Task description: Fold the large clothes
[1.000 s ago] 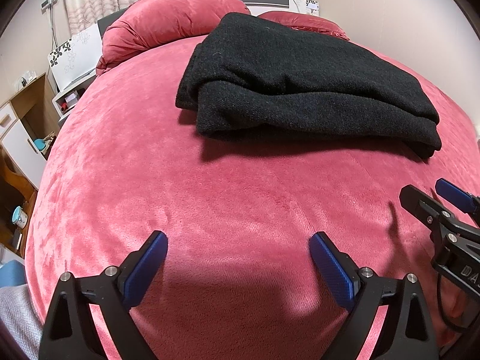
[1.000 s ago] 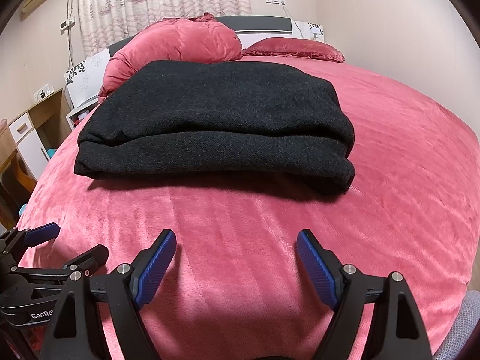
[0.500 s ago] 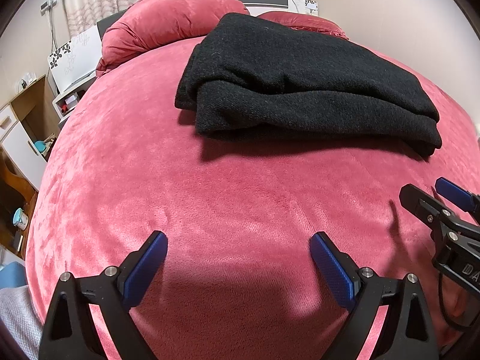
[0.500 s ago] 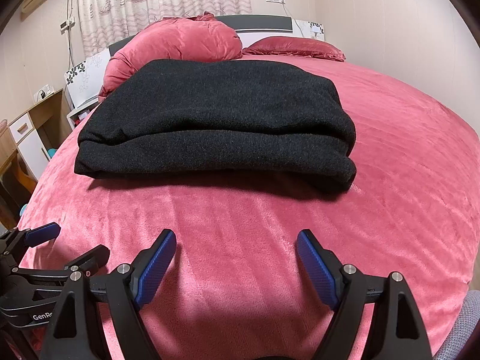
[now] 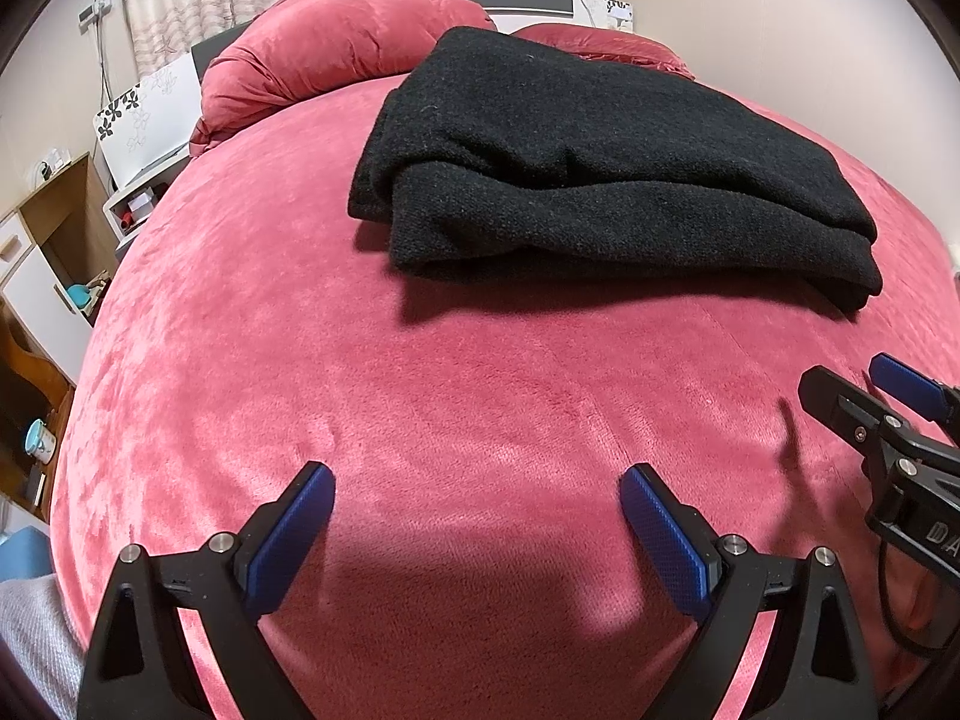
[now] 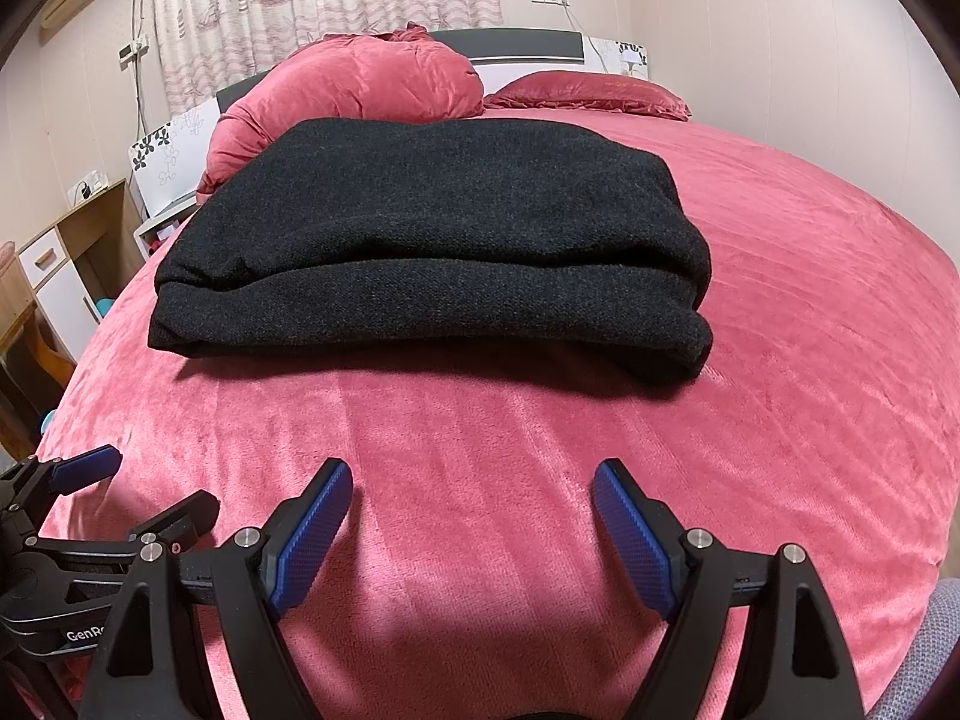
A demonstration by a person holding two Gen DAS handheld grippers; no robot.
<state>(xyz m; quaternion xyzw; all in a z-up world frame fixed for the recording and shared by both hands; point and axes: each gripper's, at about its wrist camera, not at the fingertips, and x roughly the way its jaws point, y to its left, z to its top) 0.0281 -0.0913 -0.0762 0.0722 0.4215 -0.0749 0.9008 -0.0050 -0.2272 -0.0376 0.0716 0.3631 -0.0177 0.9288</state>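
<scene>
The black knit garment (image 6: 432,252) lay already folded into a thick rectangle on the red bed (image 6: 780,360) at twelve o'clock, while left hand-held gripper (image 5: 477,516) and right hand-held gripper (image 6: 471,510) gaped empty, suggesting little remained.

Bed cover (image 6: 780,360): red plush.
Pillows (image 6: 360,84): red, far end.
Curtain (image 6: 324,0): patterned, far wall.
Cabinet (image 6: 54,264): wooden, left.

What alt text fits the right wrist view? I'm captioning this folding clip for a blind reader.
A black garment, folded into a thick rectangle, lies on a pink plush bed cover. The open right claw hovers empty above the cover in front of it, with the left claw at lower left; pink pillows sit behind.
</scene>
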